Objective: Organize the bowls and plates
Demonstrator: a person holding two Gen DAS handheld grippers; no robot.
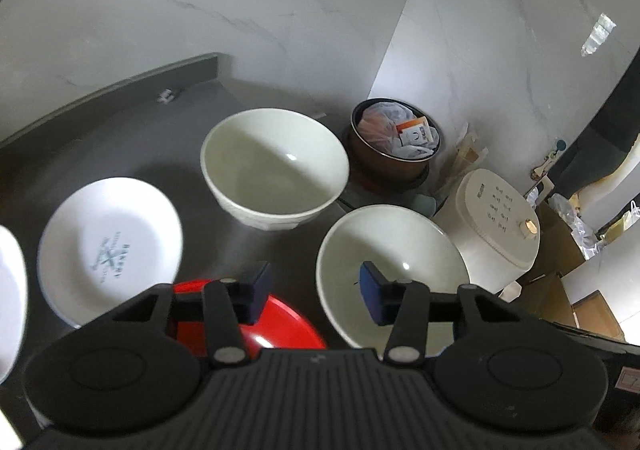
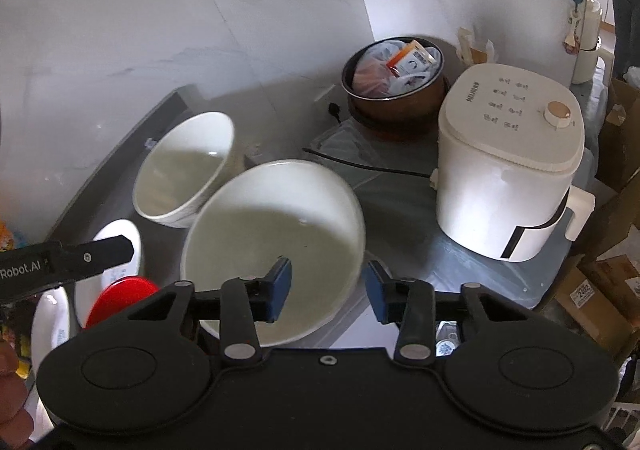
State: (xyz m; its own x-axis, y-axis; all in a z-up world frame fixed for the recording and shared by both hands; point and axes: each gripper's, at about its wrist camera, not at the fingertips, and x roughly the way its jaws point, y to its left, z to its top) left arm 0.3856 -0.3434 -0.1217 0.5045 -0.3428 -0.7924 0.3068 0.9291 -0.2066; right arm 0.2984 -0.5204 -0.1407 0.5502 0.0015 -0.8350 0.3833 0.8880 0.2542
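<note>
Right claw (image 2: pixel 327 292) is hanging open and empty, its jaws straddling the right rim of the near bowl (image 2: pixel 272 246), probably lining up a pinch so it can get nested. Left claw (image 1: pixel 314 292) is also gaping wide with nothing in it, hovering between the red plate (image 1: pixel 280 320) and that same bowl. Farther back the second bowl (image 1: pixel 274 166) is sitting alone on the counter (image 1: pixel 120 130), white plates (image 1: pixel 110 246) to the left, likely waiting for stacking.

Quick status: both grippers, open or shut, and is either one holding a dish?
Left gripper: open, holding nothing, above the red plate.
Right gripper: open, holding nothing, jaws astride the near bowl rim.
</note>
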